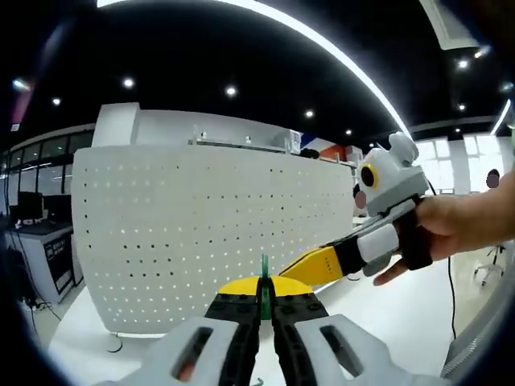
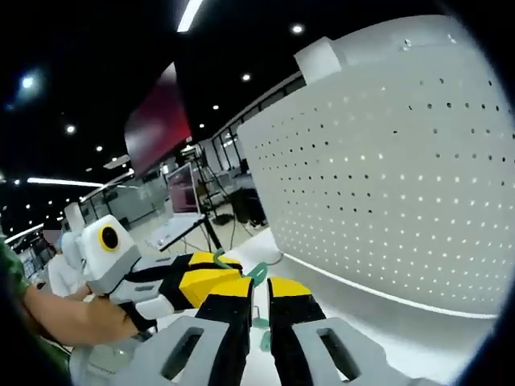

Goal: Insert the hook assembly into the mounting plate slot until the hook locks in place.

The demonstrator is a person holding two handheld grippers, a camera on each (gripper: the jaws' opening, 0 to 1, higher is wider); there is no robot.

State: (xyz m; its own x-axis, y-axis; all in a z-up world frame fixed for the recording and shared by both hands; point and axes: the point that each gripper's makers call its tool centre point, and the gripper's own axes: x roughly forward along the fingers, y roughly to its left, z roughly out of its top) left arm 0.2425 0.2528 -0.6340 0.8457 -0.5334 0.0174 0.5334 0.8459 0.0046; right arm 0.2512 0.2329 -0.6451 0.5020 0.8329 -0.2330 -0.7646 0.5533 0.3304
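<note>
Green hook (image 1: 264, 277) is sticking up thin and upright, pinched between the claw tips, with the white pegboard (image 1: 201, 233) standing upright right behind it.

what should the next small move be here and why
Probably carry the green hook forward toward the white pegboard. Both the left gripper and the right gripper have their jaws nearly together around the hook, with the board standing apart beyond them. The hook's end looks clear of every hole, so closing that gap seems to come first.
</note>
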